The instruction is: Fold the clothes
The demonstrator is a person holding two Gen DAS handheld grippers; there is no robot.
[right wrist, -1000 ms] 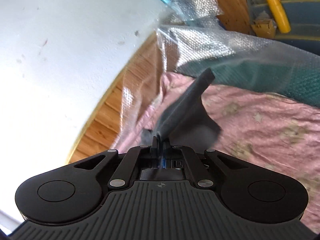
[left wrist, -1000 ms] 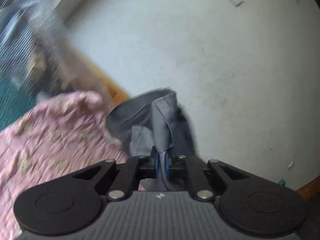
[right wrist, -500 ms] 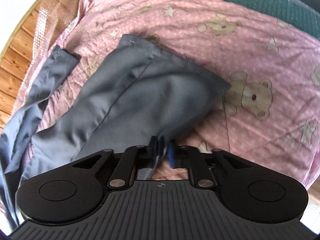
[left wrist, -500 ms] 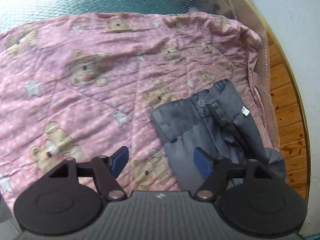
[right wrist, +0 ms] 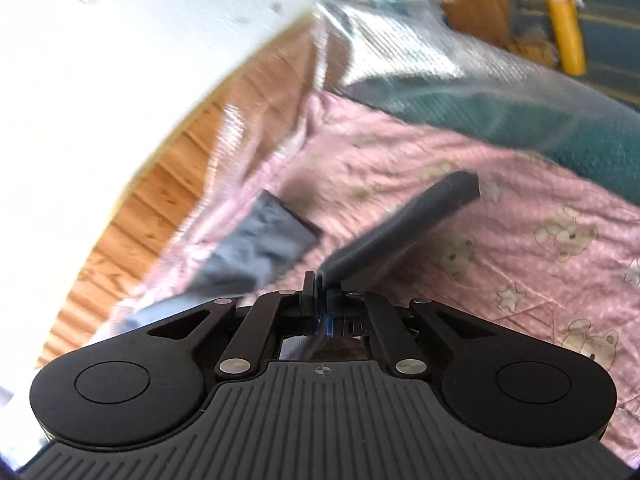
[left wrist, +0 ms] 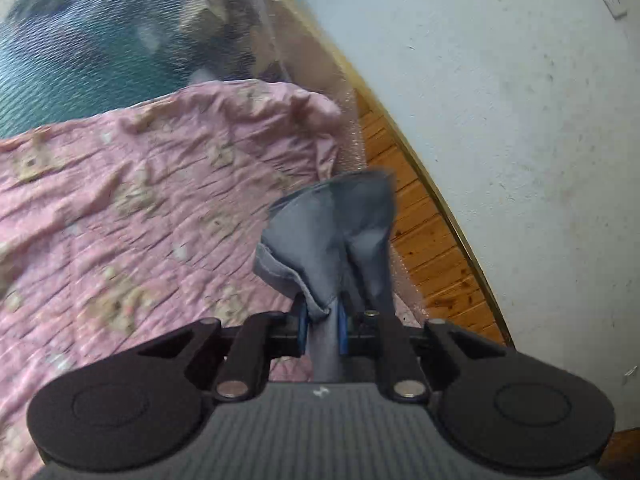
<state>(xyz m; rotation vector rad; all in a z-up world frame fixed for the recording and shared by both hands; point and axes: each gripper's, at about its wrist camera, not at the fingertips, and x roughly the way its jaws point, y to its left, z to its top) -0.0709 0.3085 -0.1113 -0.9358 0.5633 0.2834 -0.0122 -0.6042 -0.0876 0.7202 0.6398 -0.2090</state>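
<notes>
A pair of grey trousers point(left wrist: 332, 232) is held up over a pink teddy-bear quilt point(left wrist: 120, 216). My left gripper point(left wrist: 322, 326) is shut on a bunched grey edge of the trousers, which fans out ahead of the blue pads. My right gripper point(right wrist: 322, 302) is shut on another part of the grey trousers point(right wrist: 400, 228), a flap sticking up and to the right. More grey cloth point(right wrist: 256, 248) trails down to the left onto the quilt point(right wrist: 520, 248). Both views are blurred.
The quilt lies on a teal mat point(left wrist: 80, 60) with bubble wrap point(right wrist: 400, 52) along its edge. A wooden floor strip point(left wrist: 424, 248) and a white wall point(left wrist: 520, 140) lie beside it. A yellow roll point(right wrist: 566, 36) stands at the far right.
Half a second ago my left gripper was open above the trousers lying on the quilt; now it is shut on them and lifted. My right gripper stayed shut and raised its flap off the quilt.
</notes>
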